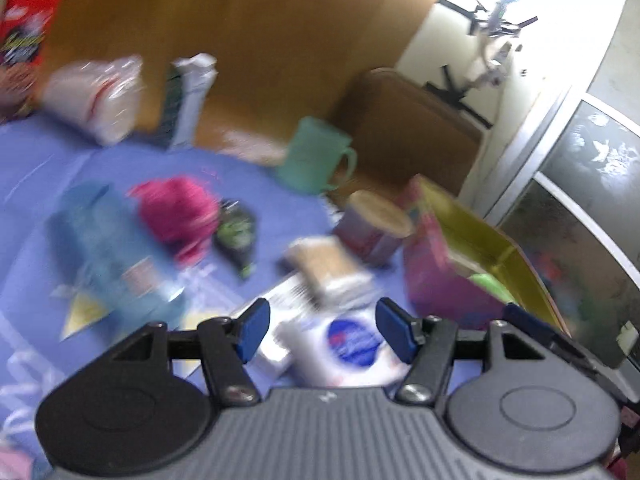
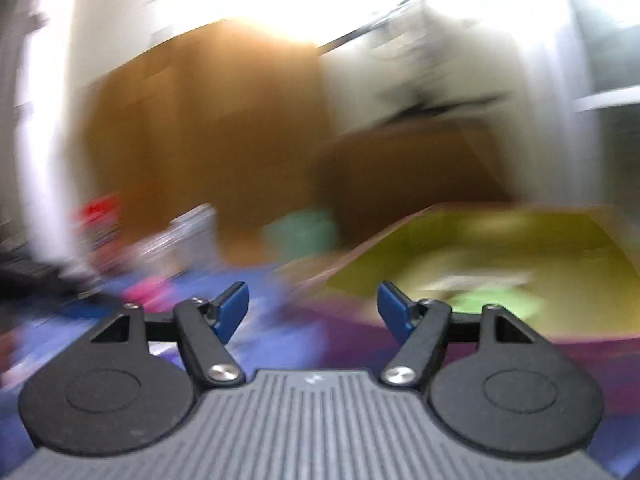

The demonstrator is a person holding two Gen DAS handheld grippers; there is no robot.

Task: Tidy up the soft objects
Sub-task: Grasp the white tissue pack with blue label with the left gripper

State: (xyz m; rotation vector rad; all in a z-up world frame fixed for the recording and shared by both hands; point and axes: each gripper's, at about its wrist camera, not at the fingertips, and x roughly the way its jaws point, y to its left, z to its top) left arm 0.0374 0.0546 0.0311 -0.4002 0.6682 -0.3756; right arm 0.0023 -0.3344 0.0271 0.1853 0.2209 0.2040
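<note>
Both views are motion-blurred. My left gripper (image 1: 322, 330) is open and empty above a white packet with a blue round label (image 1: 352, 346) on the blue cloth (image 1: 36, 168). A magenta fuzzy object (image 1: 176, 212), a blue soft bundle (image 1: 108, 240) and a dark green-printed pouch (image 1: 236, 236) lie to the left. A pink box with a yellow inside (image 1: 472, 248) stands at the right, with a green soft item (image 1: 490, 282) in it. My right gripper (image 2: 314, 310) is open and empty near that box (image 2: 480, 240), where the green item (image 2: 492, 304) shows.
A teal mug (image 1: 316, 156), a round can (image 1: 374, 220), a tan packet (image 1: 324, 264), a clear bag (image 1: 96, 96), a white carton (image 1: 192, 96) and a red cereal box (image 1: 24, 40) stand on the table. A brown wooden wall (image 1: 280, 40) is behind.
</note>
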